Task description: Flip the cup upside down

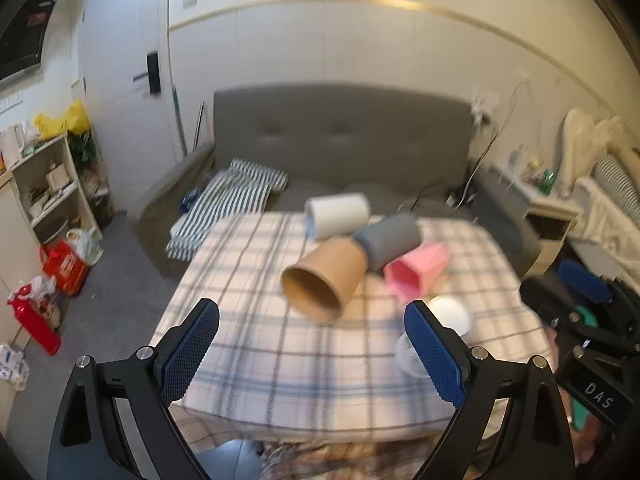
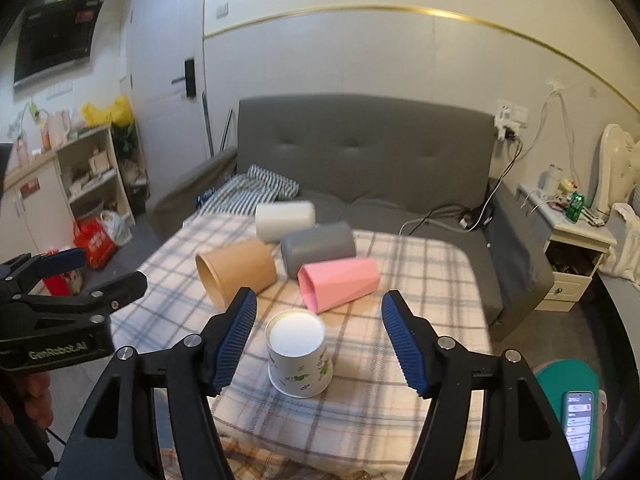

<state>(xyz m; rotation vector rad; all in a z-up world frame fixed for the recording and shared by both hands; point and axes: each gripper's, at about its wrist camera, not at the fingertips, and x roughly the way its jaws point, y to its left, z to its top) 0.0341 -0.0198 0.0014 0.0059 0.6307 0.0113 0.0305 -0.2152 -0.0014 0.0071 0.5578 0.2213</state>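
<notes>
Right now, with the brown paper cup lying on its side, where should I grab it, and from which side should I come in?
Grip the brown paper cup across its side wall at mid-body, coming down from above with the left gripper, which is open and nearest. It lies on its side on the plaid tablecloth, mouth toward the camera and base near the grey cup, so I would keep the fingers away from that end.

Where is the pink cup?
In the right wrist view, the pink cup lies on its side mid-table, beside the grey cup, behind the white paper cup.
</notes>
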